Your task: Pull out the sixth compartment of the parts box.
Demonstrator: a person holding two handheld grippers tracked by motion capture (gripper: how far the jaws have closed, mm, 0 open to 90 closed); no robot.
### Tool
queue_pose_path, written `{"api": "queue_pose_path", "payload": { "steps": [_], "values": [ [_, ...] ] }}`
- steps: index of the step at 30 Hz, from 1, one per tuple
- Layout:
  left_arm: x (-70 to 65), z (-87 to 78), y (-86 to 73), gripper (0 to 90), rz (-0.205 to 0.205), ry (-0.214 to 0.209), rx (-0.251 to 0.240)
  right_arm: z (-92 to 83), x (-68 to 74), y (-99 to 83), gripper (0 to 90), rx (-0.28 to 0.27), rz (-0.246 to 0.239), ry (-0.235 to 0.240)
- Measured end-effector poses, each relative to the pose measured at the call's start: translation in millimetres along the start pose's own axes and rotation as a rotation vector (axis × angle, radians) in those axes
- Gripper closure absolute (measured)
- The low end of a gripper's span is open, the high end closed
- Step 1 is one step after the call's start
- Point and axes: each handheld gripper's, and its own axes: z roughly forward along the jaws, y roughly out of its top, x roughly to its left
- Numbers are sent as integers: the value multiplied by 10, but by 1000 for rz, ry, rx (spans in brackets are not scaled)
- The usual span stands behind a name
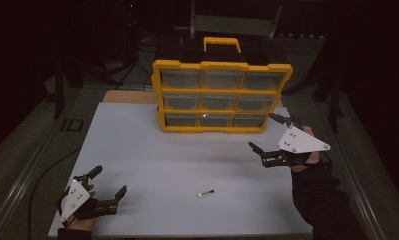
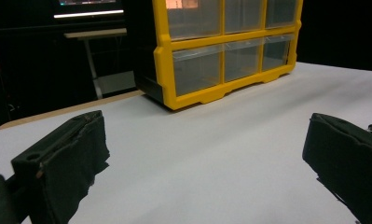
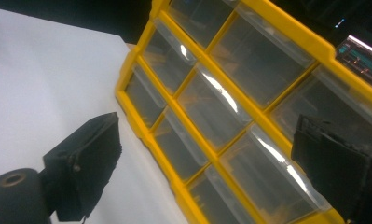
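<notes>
A yellow drawer cabinet (image 1: 221, 95) with nine clear drawers and a yellow handle stands upright at the far middle of the white table (image 1: 152, 165). A small dark and white screw-like piece (image 1: 205, 193) lies on the table toward the front. My left gripper (image 1: 108, 181) rests open at the front left corner, nothing between its jaws; the cabinet (image 2: 225, 51) stands ahead of it. My right gripper (image 1: 267, 132) is held open above the table to the right of the cabinet's lower right corner, turned toward the drawers (image 3: 230, 107), which show tilted and close.
Dark floor and stands surround the table. A black case sits behind the cabinet (image 1: 187, 47). A bare wooden strip (image 1: 129, 96) shows at the table's far left edge. A lit screen (image 2: 88, 7) glows in the background of the left gripper view.
</notes>
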Motion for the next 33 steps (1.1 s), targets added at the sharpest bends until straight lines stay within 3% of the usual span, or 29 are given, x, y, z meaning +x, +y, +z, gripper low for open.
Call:
{"api": "queue_pose_path", "payload": {
  "steps": [16,23,33],
  "values": [
    [-1,4,-2,1,4,-3,3,239,-140,20,85,50,-87,-42],
    [1,2,-3,1,6,0,4,383,-229,18,92,74,-87,-28],
    [-7,5,-4,1,12,-7,3,599,-393,12,90,106,-37,-4]
  ]
}}
